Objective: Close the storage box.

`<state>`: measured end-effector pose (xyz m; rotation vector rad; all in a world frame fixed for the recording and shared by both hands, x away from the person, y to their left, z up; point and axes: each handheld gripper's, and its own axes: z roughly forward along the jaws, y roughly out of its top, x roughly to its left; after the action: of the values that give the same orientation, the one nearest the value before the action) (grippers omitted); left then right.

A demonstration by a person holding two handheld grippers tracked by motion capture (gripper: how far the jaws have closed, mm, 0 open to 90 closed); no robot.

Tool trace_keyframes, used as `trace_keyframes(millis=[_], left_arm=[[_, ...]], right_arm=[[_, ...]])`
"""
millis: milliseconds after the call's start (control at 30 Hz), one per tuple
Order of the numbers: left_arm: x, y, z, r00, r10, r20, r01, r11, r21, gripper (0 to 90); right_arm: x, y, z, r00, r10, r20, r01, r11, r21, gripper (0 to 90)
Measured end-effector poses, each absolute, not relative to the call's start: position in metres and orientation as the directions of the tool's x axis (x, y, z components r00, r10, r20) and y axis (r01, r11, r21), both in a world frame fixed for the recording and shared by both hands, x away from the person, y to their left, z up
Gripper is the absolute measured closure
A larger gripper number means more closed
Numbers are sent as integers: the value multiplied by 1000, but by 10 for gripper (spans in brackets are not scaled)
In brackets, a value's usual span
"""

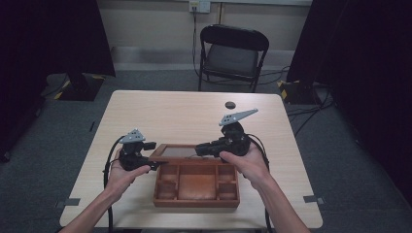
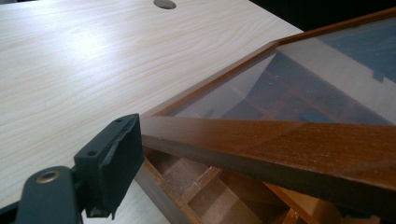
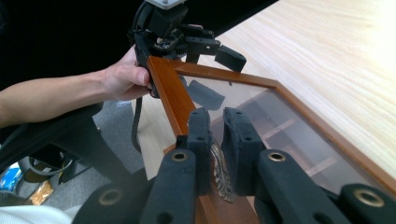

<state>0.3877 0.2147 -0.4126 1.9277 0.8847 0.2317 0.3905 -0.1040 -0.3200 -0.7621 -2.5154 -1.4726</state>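
Note:
A wooden box (image 1: 196, 203) with several compartments sits at the table's near edge. Its glass lid (image 1: 176, 151) in a wooden frame (image 2: 280, 144) stands partly raised. My right gripper (image 3: 215, 116) is shut on an ornate metal clasp (image 3: 220, 175) at the edge of the lid frame (image 3: 170, 93); in the high view the right gripper (image 1: 201, 148) reaches in from the right. My left gripper (image 1: 154, 156) is at the lid's left corner, jaws apart with the frame corner between them. One pad (image 2: 122, 154) sits close beside the frame's end; the other jaw is hidden.
The light wooden table (image 1: 184, 116) stretches beyond the box, with a round dark hole (image 1: 230, 105) near its far edge. A black folding chair (image 1: 232, 53) stands behind the table. A person's hand (image 3: 121, 77) holds the left gripper. Dark curtains flank both sides.

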Motion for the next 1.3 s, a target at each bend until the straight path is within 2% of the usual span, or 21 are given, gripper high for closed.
trace_keyframes(millis=[767,900,1033,1300], left_arm=[[385,214,-420,717,671,-190,491,-292,820,158],[386,214,-423,714,674,-189,498,-300,814,158],[386,220,-423,706,674,-216,518,-284,807,188],[389,245,-425,665,721,-195,537,-279,796,186]], right_arm=[[393,-98,-336,-854,316,413,518,442,733,817],[391,-96,-335,-862,315,396,504,467,726,821],[391,-96,-336,-863,318,393,503,468,727,822],[389,-96,-337,-865,320,387,500,474,725,822]])
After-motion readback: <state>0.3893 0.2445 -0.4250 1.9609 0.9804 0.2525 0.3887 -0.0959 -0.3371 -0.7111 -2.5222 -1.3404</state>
